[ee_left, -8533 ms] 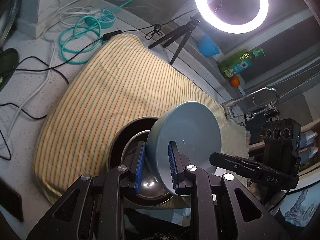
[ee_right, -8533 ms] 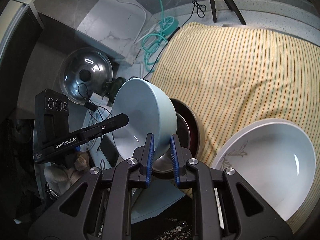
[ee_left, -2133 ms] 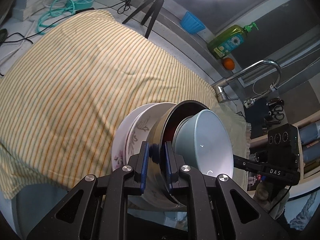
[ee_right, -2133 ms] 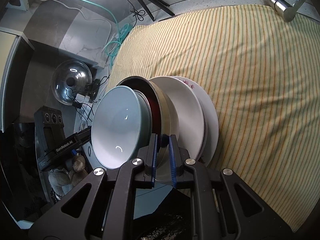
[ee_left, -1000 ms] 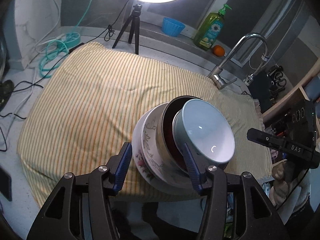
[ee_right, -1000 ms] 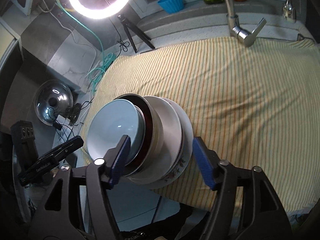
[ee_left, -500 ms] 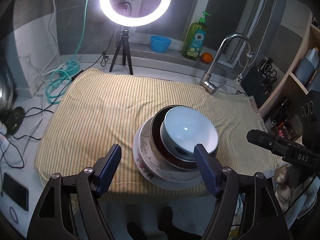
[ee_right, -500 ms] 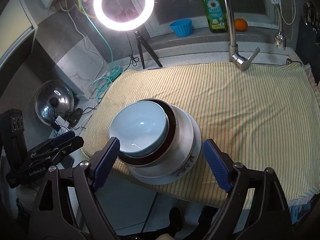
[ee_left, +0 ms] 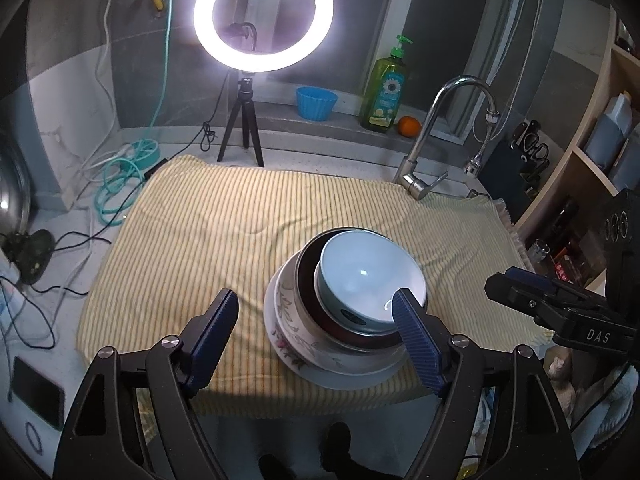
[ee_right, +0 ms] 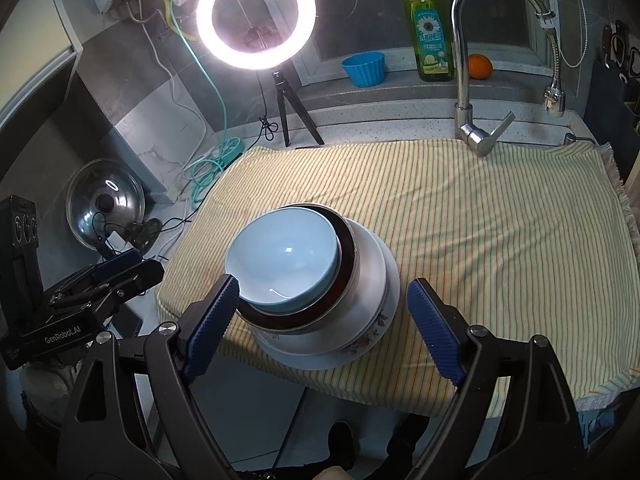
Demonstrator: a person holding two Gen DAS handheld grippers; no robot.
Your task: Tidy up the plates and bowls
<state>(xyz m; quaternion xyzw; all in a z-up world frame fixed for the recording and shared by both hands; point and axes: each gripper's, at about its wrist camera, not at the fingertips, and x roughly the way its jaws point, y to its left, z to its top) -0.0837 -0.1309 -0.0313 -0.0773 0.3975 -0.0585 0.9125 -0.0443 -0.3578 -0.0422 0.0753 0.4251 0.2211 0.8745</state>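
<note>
since half a second ago both claws have drawn further back and up from the stack; the dishes sit as they did. two seconds ago both were clenched on the brown bowl's rim.

left claw (ee_left: 316,318): released, fingers spread wide, holding nothing; stack seen between them toward 1 o'clock. right claw (ee_right: 323,307): released, equally wide, empty; stack between its fingers toward 12 o'clock. each claw is tilted down at the desk from the near side, and each shows in the other's view at the frame edge.

stack: blue bowl (ee_left: 370,278) (ee_right: 282,256) nested in brown bowl (ee_left: 310,280) (ee_right: 346,246), that in white bowl (ee_right: 370,268), on floral plate (ee_left: 278,322) (ee_right: 366,342). the upper bowls sit off-centre, leaning toward the left claw's side.

the stack stands on the striped cloth (ee_left: 192,236) (ee_right: 500,236), near its front edge; the plate rim lies close to the drop. open cloth lies at 9 to 12 o'clock of the stack in the left view, 1 to 3 o'clock in the right view. tap (ee_right: 468,60) at the far edge; ring light (ee_left: 262,16) behind.
</note>
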